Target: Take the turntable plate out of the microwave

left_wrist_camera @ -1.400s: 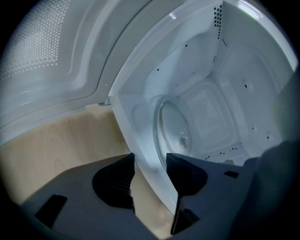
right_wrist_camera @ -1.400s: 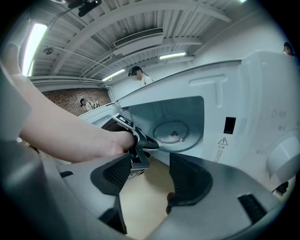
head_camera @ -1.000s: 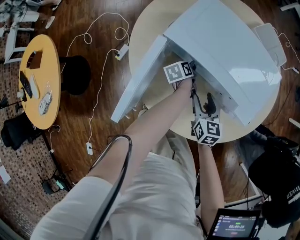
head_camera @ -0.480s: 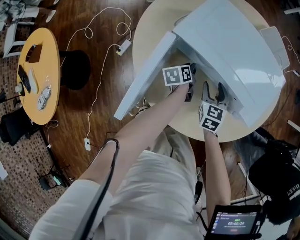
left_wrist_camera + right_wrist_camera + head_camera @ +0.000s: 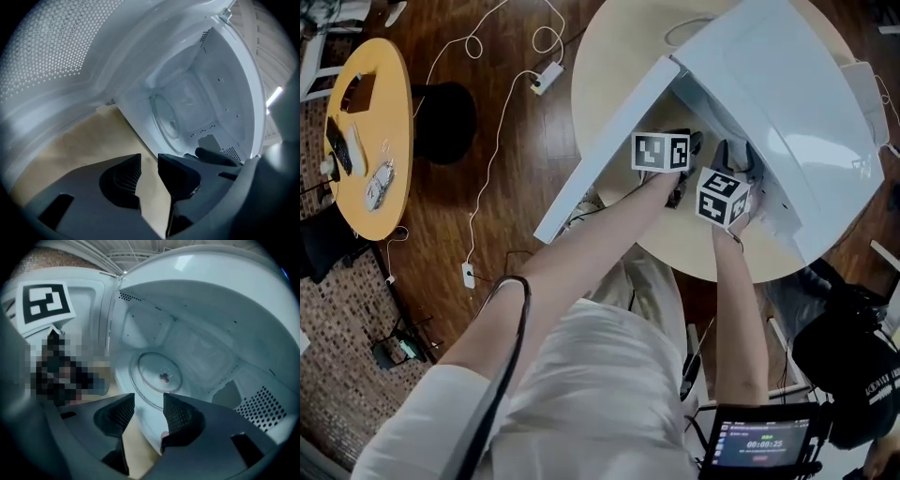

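At the open microwave (image 5: 787, 103), left claw (image 5: 149, 161) and right claw (image 5: 149, 401), just narrowed, gape empty; next, probably, gripping the plate (image 5: 159, 376) inside.

- Dark brown wooden plank floor (image 5: 516, 122) spreads below me.
- Pale beige round table (image 5: 605, 84) sits at my twelve o'clock.
- Small yellow round table (image 5: 384, 94) stands at ten o'clock, with a black round stool (image 5: 445, 122) just beside it.
- Thin white cable (image 5: 492, 141) trails across the floor at eleven.

Left hand-held gripper (image 5: 149, 160) at 6 o'clock, jaws just narrowed, gap empty (tan worktop (image 5: 93, 140) behind), open microwave (image 5: 227, 93) at 2 o'clock, turntable plate (image 5: 169, 115) inside, perforated door (image 5: 51, 56) at 10 o'clock
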